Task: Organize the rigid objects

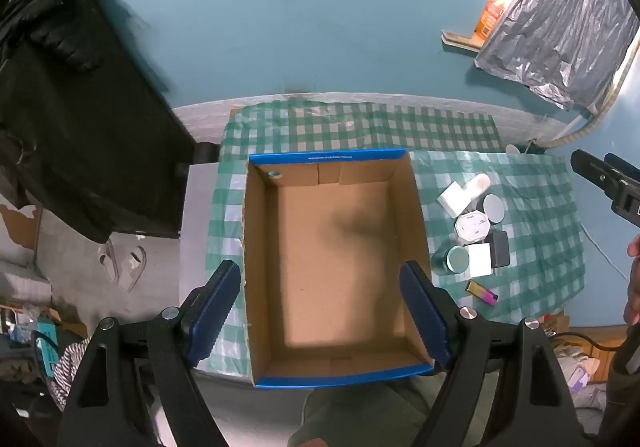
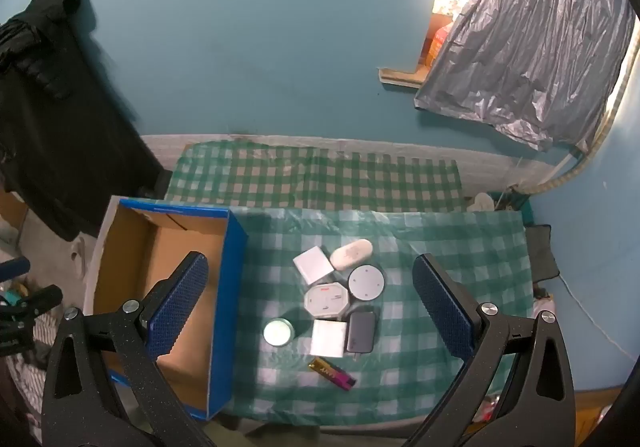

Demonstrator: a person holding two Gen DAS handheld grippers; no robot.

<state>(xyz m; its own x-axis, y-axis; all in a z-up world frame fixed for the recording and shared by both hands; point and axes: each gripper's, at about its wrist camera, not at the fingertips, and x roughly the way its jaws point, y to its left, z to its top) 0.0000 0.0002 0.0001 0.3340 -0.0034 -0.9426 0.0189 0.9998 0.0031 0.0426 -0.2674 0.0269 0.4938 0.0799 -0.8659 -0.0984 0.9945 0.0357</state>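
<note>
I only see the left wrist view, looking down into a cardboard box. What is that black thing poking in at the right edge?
Observer: That is the right gripper. In its own view, its fingers are spread wide with nothing gripped. A white octagonal container lies on the checked cloth below.
Operator: Is the box blue only along its rims?
Observer: No. The right wrist view shows the cardboard box from outside, and the side wall facing the container is blue all over.

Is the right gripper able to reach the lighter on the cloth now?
Probably yes. The right gripper hangs open above the cluster, and the lighter lies apart at the near edge, flat on the checked cloth, with nothing over it.
</note>
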